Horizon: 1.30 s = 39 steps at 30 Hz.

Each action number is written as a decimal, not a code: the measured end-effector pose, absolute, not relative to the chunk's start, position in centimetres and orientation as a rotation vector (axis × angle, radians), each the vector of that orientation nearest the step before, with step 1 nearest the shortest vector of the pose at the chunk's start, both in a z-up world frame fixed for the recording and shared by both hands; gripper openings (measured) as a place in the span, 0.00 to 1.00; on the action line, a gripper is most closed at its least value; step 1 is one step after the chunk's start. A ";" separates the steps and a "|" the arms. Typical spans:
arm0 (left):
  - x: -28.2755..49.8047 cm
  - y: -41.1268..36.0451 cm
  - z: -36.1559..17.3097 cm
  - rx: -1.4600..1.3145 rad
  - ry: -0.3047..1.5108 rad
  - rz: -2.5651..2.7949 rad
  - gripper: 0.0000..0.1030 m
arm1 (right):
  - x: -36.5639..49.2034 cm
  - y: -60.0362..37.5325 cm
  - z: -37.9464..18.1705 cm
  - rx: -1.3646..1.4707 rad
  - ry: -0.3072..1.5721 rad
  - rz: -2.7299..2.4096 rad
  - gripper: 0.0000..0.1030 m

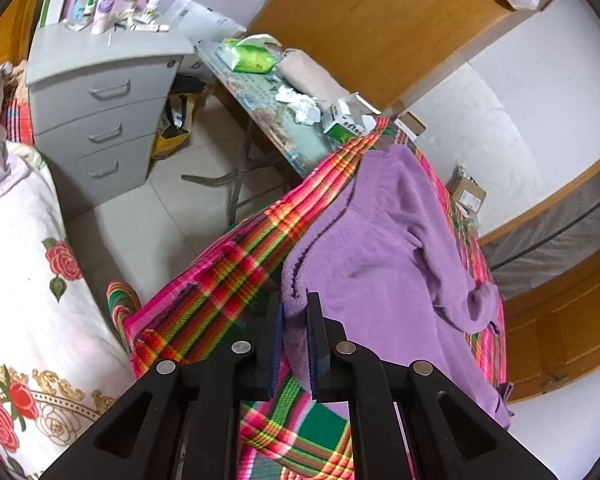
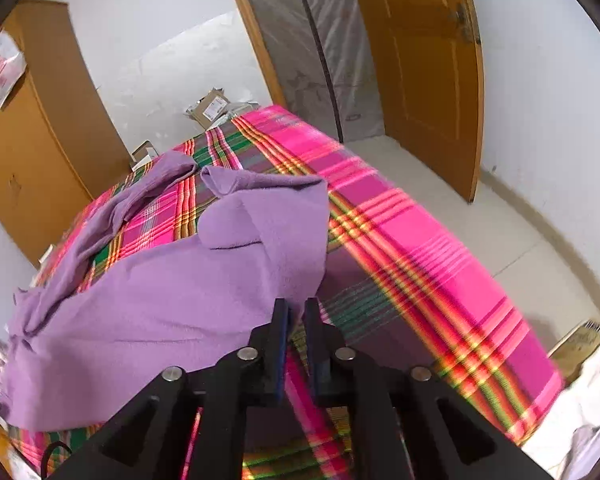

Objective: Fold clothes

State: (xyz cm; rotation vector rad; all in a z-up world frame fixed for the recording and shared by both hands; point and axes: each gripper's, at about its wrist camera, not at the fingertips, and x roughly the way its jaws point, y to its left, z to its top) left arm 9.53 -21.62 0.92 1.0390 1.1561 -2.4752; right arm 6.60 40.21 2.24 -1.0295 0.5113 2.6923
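We see both views evenly and brightly lit by soft, diffuse light, with no hard glare. Fisheye distortion bends the wardrobe (image 1: 372, 20) and door (image 2: 428, 64) into curves, and dark vignetting rims the corners. In the right wrist view, motion blur smears the plaid bedspread (image 2: 440, 264); a faint shadow lies beneath the lifted purple sweater (image 2: 188, 280).

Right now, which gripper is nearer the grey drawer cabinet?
Left. The left gripper, shut on the purple sweater, has the grey drawer cabinet just across the floor. The right gripper holds the sweater's other edge; its view shows no cabinet.
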 end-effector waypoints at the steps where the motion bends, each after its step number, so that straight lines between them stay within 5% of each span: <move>1: 9.4 -21.2 1.2 1.041 1.141 -2.491 0.09 | 6.6 40.3 2.4 -1.018 0.485 2.694 0.18; 12: 6.3 -15.8 3.3 1.151 0.970 -2.683 0.19 | 1.7 42.6 4.7 -0.986 0.344 2.785 0.35; 22: 1.0 -4.6 2.6 1.537 0.758 -2.942 0.22 | -4.4 41.2 4.1 -1.076 -0.078 2.827 0.43; 33: -3.9 4.2 1.3 1.836 0.587 -3.037 0.22 | -7.9 41.4 2.9 -1.265 -0.187 2.923 0.43; 35: -4.5 5.3 1.2 1.865 0.574 -3.042 0.22 | -8.1 41.6 2.9 -1.280 -0.162 2.941 0.35; 39: -5.3 7.2 0.8 1.913 0.570 -3.047 0.22 | -8.0 42.4 3.0 -1.247 -0.082 2.950 0.03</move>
